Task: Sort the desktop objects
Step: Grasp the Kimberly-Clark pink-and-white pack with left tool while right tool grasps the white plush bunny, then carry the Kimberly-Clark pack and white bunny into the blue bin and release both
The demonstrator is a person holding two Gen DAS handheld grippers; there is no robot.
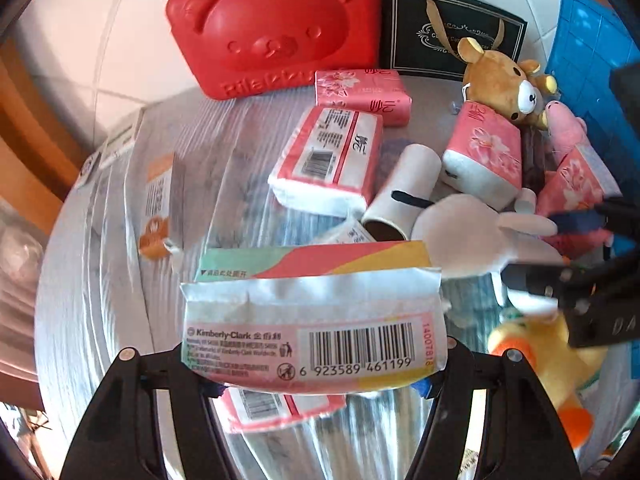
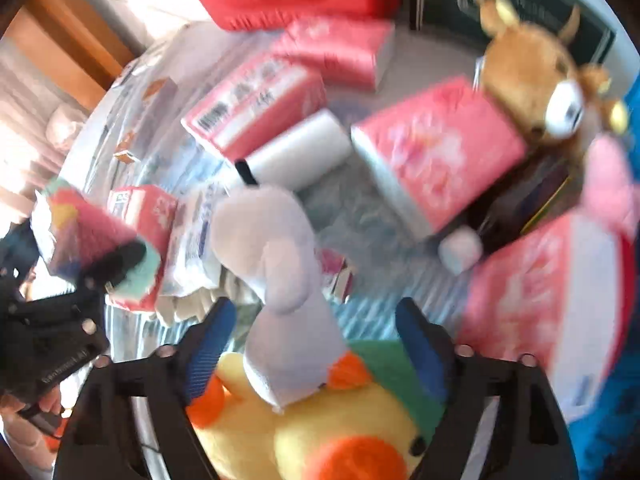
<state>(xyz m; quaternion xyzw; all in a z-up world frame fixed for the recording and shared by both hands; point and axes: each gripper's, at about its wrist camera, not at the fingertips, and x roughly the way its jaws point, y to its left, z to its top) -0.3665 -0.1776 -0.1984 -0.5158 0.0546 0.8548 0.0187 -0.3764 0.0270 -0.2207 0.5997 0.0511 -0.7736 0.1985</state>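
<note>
Pink-and-white tissue pack (image 1: 316,336) sits clamped between the jaws of the left gripper (image 1: 316,384), barcode side up, lifted above the film-wrapped table (image 1: 100,280). Right gripper (image 2: 316,344) straddles a yellow duck toy (image 2: 320,432) and a white plush toy (image 2: 280,280); its blue pads (image 2: 212,344) stand clear of both, so it grasps nothing. Further tissue packs (image 1: 328,160) lie scattered mid-table beside a white roll (image 1: 404,188). Red bear case (image 1: 276,20), black gift bag (image 1: 452,28) and blue crate (image 1: 588,72) stand at the far edge, a brown bear toy (image 1: 504,84) just before them.
</note>
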